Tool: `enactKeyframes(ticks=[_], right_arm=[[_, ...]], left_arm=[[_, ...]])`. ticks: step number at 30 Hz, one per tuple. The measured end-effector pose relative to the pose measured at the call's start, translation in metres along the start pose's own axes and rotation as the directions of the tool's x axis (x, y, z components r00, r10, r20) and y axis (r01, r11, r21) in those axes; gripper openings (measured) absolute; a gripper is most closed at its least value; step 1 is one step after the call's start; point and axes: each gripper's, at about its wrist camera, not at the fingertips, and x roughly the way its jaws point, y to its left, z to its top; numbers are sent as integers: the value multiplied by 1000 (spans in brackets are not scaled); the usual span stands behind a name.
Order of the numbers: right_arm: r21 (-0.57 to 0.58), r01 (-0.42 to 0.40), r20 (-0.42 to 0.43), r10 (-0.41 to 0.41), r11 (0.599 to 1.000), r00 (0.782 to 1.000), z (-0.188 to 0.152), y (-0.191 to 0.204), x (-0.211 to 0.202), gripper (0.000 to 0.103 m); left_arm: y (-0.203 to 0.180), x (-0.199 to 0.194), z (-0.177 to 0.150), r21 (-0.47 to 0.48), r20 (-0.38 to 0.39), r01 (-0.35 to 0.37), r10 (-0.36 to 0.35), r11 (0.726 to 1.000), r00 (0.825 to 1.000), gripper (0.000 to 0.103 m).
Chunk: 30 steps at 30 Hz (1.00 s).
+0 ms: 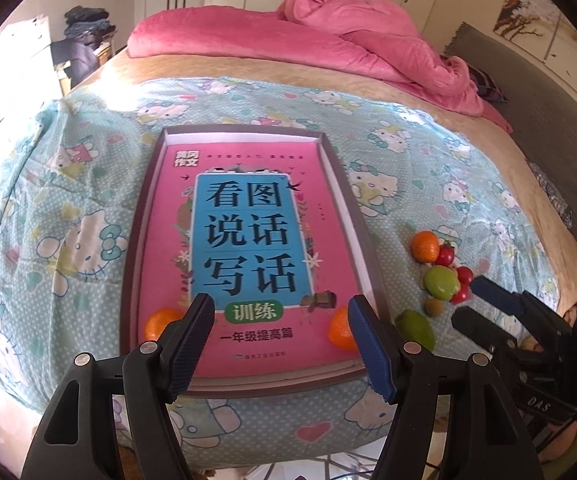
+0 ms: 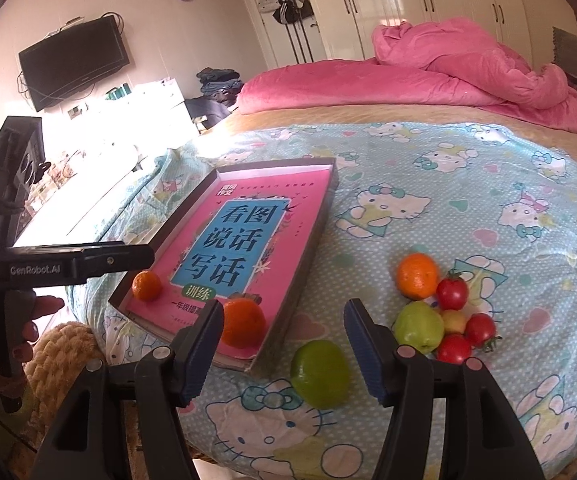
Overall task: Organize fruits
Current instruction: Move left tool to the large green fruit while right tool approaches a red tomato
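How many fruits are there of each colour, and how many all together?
Orange: 3, two in the box at and, one on the bed
Green: 2
Red: 3
Pale yellow: 1
Brown: 1, seen only from the left wrist view
Total: 10

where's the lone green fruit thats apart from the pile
In the right wrist view the green fruit lies on the bedspread beside the tray's near corner, below-left of the fruit pile.
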Motion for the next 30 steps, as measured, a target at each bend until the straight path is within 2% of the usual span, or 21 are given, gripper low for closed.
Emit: enactKeyframes(ticks=[11, 15, 30], right_arm=[[76, 82, 45, -86, 994, 995, 4, -43, -23, 62], [103, 102, 54, -108, 989, 993, 3, -56, -28, 67], [133, 136, 50, -144, 982, 988, -4, -77, -37, 67]], left_arm=[[-50, 2, -8, 129, -24, 59, -56, 990, 998, 71], [-68, 3, -10, 170, -34, 75, -71, 982, 997, 71], [-116, 20, -26, 304, -110, 119, -89, 945, 990, 71]])
